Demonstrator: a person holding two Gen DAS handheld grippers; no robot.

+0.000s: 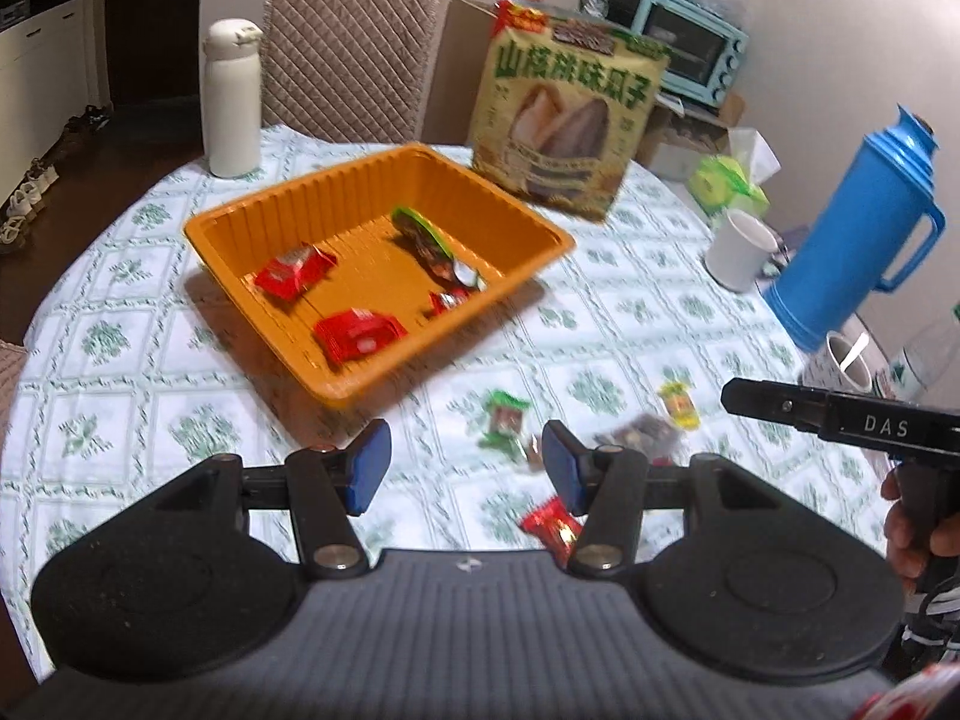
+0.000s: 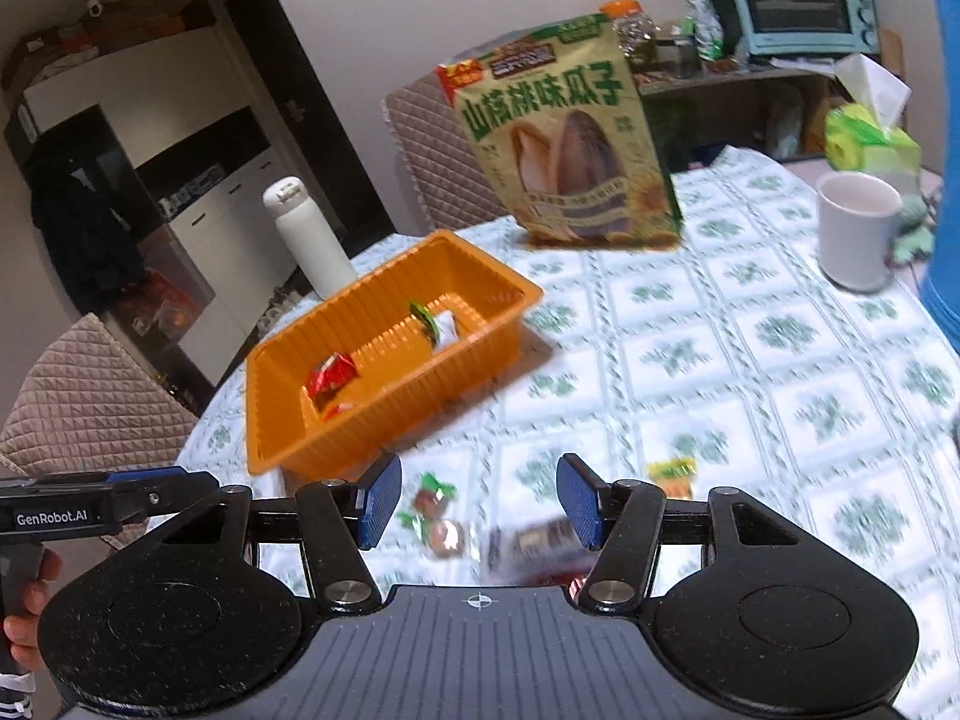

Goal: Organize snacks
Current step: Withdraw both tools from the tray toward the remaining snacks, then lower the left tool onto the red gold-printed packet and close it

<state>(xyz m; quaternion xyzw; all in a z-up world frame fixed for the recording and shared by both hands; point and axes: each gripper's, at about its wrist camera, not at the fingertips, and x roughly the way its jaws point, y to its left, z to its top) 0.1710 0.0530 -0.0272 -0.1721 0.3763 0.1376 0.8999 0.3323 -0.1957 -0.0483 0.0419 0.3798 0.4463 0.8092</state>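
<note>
An orange tray (image 1: 240, 213) sits mid-table with two red packets (image 1: 294, 271), a green-and-dark packet (image 1: 427, 240) and a small red sweet inside. Loose on the cloth nearer me lie a green-wrapped sweet (image 1: 505, 420), a yellow packet (image 1: 678, 405), a dark clear packet (image 1: 639, 435) and a red packet (image 1: 552, 528). My left gripper (image 1: 465, 468) hovers open over the cloth just left of these, with nothing between its blue pads. My right gripper (image 2: 480, 501) is open too, above the green sweet (image 2: 435, 495), a brown sweet (image 2: 447, 537) and the dark packet (image 2: 540, 540). The orange tray (image 2: 270, 414) lies ahead to the left.
A big bag of sunflower seeds (image 1: 564, 114) stands behind the tray, with a white bottle (image 1: 231, 102) at the back left. A blue thermos (image 1: 864, 228), white mugs (image 1: 741, 249) and a tissue pack (image 1: 726, 183) crowd the right side. Padded chairs ring the round table.
</note>
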